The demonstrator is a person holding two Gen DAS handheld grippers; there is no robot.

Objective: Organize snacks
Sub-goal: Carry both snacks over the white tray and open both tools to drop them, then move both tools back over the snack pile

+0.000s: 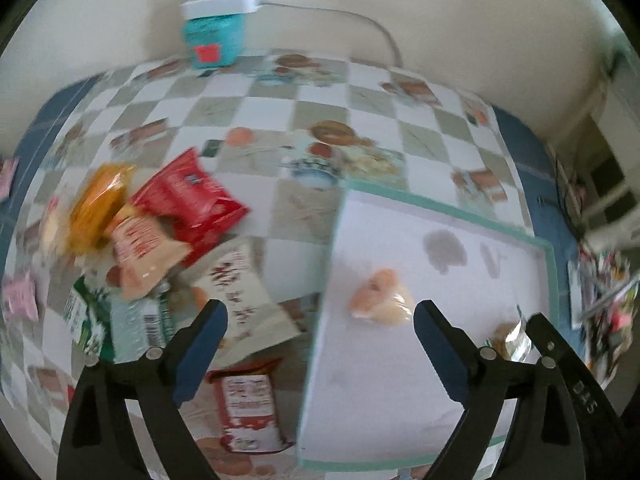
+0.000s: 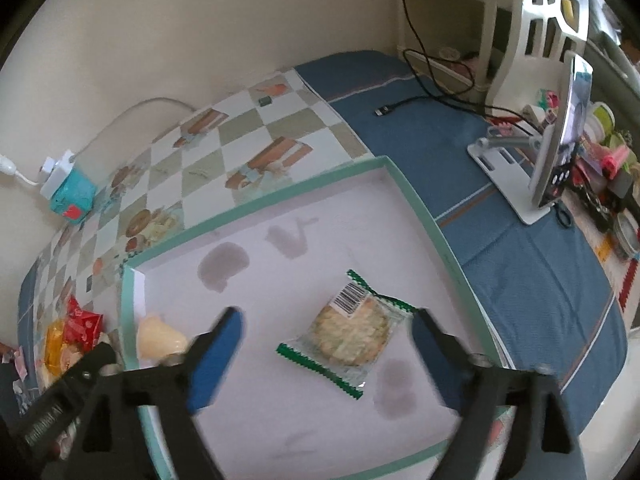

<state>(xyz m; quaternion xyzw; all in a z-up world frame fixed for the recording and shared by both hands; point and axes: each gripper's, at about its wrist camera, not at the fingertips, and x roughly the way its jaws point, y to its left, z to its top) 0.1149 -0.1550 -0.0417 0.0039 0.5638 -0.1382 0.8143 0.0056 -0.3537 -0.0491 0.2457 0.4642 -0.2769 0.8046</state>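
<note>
Left gripper (image 1: pixel 320 320) jaws wide, empty | right gripper (image 2: pixel 326 330) jaws wide, empty, cracker packet (image 2: pixel 347 332) lying between them in the tray (image 2: pixel 256 196) | loose snack pile (image 1: pixel 152 220) on desk, left and far of left gripper, nearer that hand | red bag's (image 1: pixel 192 200) long axis runs diagonally

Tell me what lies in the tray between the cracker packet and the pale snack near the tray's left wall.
Right wrist view: only bare tray floor between cracker packet and pale snack.
</note>
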